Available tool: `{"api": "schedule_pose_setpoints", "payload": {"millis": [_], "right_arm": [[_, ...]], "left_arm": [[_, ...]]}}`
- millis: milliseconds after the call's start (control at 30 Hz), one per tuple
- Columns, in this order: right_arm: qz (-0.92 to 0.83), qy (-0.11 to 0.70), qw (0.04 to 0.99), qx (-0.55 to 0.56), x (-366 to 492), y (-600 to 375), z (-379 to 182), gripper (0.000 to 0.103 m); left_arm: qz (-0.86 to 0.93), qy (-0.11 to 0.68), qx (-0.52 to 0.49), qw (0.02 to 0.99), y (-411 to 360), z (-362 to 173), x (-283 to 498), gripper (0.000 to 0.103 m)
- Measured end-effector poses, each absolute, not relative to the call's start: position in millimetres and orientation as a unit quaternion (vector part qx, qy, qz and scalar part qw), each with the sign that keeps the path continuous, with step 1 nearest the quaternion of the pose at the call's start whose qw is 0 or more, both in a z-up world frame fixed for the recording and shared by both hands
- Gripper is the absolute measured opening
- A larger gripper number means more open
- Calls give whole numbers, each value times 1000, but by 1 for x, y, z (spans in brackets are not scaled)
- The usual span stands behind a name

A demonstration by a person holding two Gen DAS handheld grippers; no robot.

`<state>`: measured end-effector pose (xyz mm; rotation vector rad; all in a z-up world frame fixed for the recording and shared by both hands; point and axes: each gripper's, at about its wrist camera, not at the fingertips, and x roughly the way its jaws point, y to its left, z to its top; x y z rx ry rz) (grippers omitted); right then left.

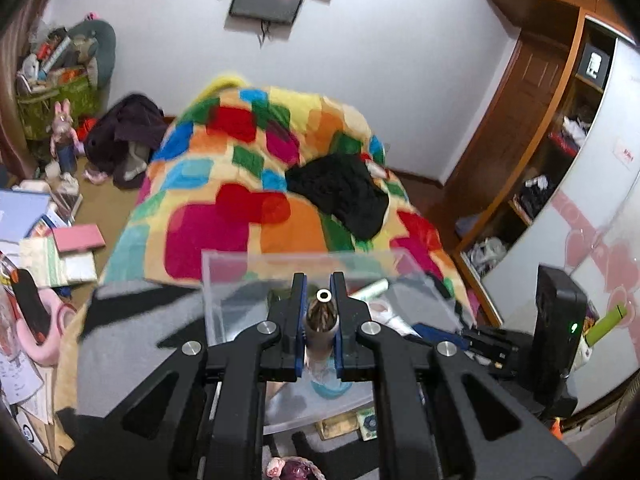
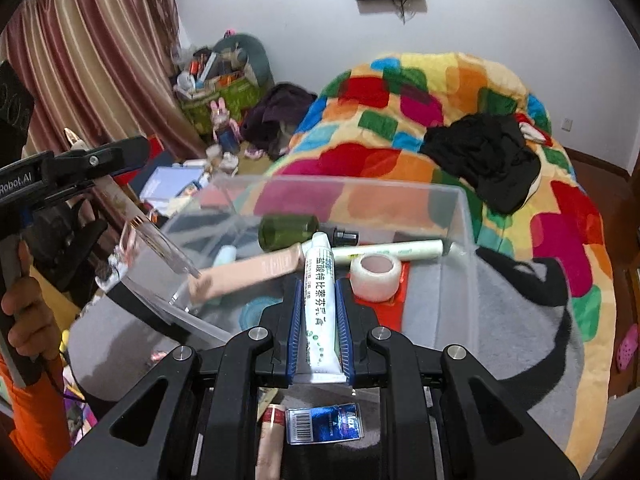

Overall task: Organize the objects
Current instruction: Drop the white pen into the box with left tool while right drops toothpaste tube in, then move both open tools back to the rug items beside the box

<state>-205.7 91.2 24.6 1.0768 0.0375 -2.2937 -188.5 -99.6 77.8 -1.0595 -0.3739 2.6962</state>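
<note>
A clear plastic bin [image 2: 460,216] stands on a grey mat in front of a bed. In it lie a dark green bottle [image 2: 288,231], a white roll [image 2: 400,251], a tape roll [image 2: 376,276] and a beige tube [image 2: 256,270]. My right gripper [image 2: 319,292] is shut on a white tube [image 2: 318,304] with green print, held over the bin's near edge. My left gripper [image 1: 319,292] is shut on a slim bottle [image 1: 322,320] with a metal tip, above the bin [image 1: 224,276]. The left gripper also shows in the right wrist view [image 2: 76,156] at the far left.
A bed with a bright patchwork blanket [image 2: 400,128] and black clothing [image 2: 484,156] lies behind the bin. Books and papers [image 1: 60,248] cover the floor at left. A blue packet [image 2: 324,424] lies below my right gripper. A wardrobe [image 1: 532,152] stands at right.
</note>
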Motion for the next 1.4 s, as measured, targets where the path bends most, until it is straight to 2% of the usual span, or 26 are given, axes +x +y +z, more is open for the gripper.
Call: {"api": "schedule_pose_setpoints", "payload": {"millis": [167, 233, 300, 367, 467, 700, 767, 833, 1133, 1267, 1400], "right_arm": [[-860, 18, 307, 407, -203, 93, 27, 16], [-865, 32, 300, 400, -198, 92, 29, 20], [-871, 41, 298, 389, -191, 94, 33, 32], [-875, 44, 298, 379, -184, 95, 37, 38], [-879, 51, 300, 366, -171, 99, 43, 40], [-881, 58, 304, 358, -144, 110, 46, 43], [-880, 60, 306, 358, -138, 112, 44, 45], [-878, 64, 308, 362, -131, 113, 40, 46], [-859, 73, 314, 398, -106, 118, 9, 46], [-849, 73, 315, 418, -104, 118, -8, 46], [-839, 71, 320, 434, -104, 114, -20, 45]], "left_arm": [[898, -121, -409, 106, -96, 43, -197, 10], [896, -120, -415, 105, -96, 39, -194, 11], [896, -117, -416, 105, -97, 38, -189, 14], [899, -108, -414, 99, -97, 39, -183, 29], [907, -90, -401, 87, -96, 45, -170, 47], [923, -27, -378, 58, -87, 54, -137, 55], [927, -12, -372, 49, -85, 54, -127, 64], [929, 0, -368, 46, -82, 53, -117, 66], [913, 17, -403, 53, -82, 20, -95, 65], [898, 10, -436, 57, -89, -3, -96, 44], [886, 4, -460, 67, -91, -21, -100, 37]]}}
